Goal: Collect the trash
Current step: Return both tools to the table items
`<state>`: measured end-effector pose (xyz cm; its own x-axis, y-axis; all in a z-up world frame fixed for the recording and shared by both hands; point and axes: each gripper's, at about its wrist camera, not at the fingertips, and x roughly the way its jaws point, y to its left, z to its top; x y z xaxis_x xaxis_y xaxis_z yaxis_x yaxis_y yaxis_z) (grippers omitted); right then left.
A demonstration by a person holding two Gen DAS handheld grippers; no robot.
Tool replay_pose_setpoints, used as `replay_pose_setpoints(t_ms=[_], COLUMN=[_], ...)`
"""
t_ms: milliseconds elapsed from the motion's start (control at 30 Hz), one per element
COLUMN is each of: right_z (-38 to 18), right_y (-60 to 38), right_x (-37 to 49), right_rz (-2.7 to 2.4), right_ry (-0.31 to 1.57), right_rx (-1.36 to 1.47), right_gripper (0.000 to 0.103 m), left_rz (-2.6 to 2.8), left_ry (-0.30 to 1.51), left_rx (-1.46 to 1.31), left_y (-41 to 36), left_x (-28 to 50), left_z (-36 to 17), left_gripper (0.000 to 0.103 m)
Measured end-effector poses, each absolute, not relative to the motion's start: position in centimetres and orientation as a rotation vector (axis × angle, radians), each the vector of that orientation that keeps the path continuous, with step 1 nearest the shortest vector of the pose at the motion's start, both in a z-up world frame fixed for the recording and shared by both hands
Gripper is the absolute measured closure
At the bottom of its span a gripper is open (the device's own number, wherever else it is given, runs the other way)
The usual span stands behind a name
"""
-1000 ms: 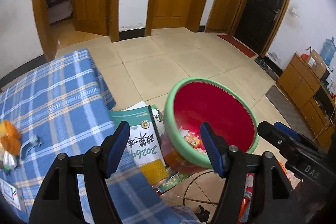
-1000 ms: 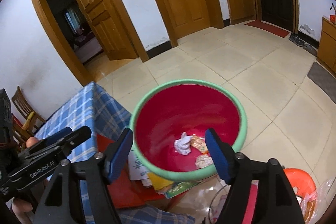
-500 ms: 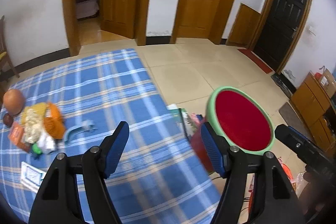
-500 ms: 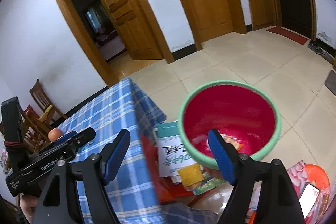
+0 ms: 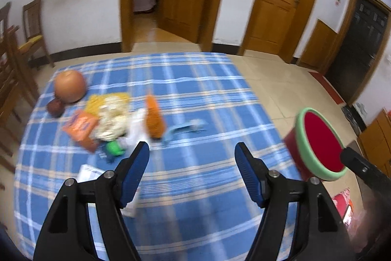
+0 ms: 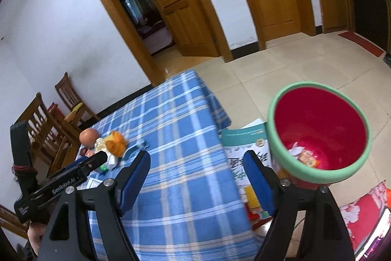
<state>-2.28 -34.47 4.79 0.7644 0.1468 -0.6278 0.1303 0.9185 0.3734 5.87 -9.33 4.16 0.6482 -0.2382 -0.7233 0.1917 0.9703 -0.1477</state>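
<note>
A heap of trash (image 5: pixel 110 119) lies on the blue checked tablecloth (image 5: pixel 195 94): an orange wrapper (image 5: pixel 81 126), crumpled yellow-white paper, an orange net (image 5: pixel 154 119), a green bit (image 5: pixel 114 148), a pale blue strip (image 5: pixel 185 129). The heap also shows in the right wrist view (image 6: pixel 111 144). The red basin with a green rim (image 6: pixel 320 136) stands off the table's right edge and holds a few scraps (image 6: pixel 303 155). My left gripper (image 5: pixel 191 158) is open and empty, above the cloth just short of the heap. My right gripper (image 6: pixel 196 164) is open and empty over the table's right edge.
A round brown fruit (image 5: pixel 69 86) and a small dark one (image 5: pixel 55 107) lie at the table's far left. A white card (image 5: pixel 89 173) lies near my left finger. Booklets (image 6: pixel 246 146) lie beside the basin. Wooden chairs (image 6: pixel 48 119) stand at the left. Red cloth (image 6: pixel 361 214) lies on the floor.
Both grippers have swung left, away from the basin and towards the table. The left one now faces the trash heap; the basin has slid to the right edge of its view.
</note>
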Motion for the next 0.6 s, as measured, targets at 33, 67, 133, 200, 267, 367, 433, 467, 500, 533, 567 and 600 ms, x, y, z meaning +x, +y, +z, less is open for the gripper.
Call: replay_pose_setpoints(t_ms=[33,67,133,200,267,367,433,467,500,533,567,600], right_z=[4.7,4.7,4.5,4.4,4.2,3.9,3.7,3.6,3.5,3.4,3.3,3.2], right_y=[-33.9,-33.4,-32.4,-31.5,-30.7,-29.6,-28.8,-28.5,-28.1,-27.6,-27.2,-26.7], right_x=[-2.1,-1.9,-1.5,-1.0,-0.6,0.2,0.8,1.1,1.4,1.8,2.1,2.6], right_rz=[0.018,0.024,0.036,0.046,0.053,0.064,0.072,0.076,0.081,0.087,0.091,0.097], right_ry=[0.711,0.714,0.722,0.730,0.738,0.750,0.758,0.762,0.766,0.771,0.775,0.779], right_rx=[0.413,0.411,0.407,0.402,0.394,0.384,0.379,0.377,0.373,0.368,0.363,0.355], right_gripper=[0.023,0.023,0.023,0.023,0.023,0.023,0.023,0.023,0.023,0.023,0.023,0.023], left_rz=[-0.225,-0.203,-0.173,-0.148,-0.117,-0.082,-0.057,-0.049,-0.039,-0.029,-0.020,-0.015], left_ry=[0.832,0.831,0.831,0.830,0.829,0.831,0.835,0.837,0.840,0.843,0.847,0.850], left_rx=[-0.065,-0.071,-0.075,-0.074,-0.067,-0.063,-0.061,-0.061,-0.060,-0.059,-0.058,-0.057], left_y=[-8.4,-7.3,-5.8,-4.3,-2.7,-0.9,0.4,0.8,1.4,1.8,2.4,2.6], left_x=[6.0,6.2,6.5,6.9,7.3,7.8,8.4,8.6,8.9,9.1,9.5,9.7], left_z=[4.0,3.9,3.7,3.6,3.5,3.3,3.0,2.9,2.7,2.4,2.2,2.0], left_gripper=[0.031,0.031,0.031,0.031,0.031,0.031,0.031,0.031,0.031,0.031,0.031,0.031])
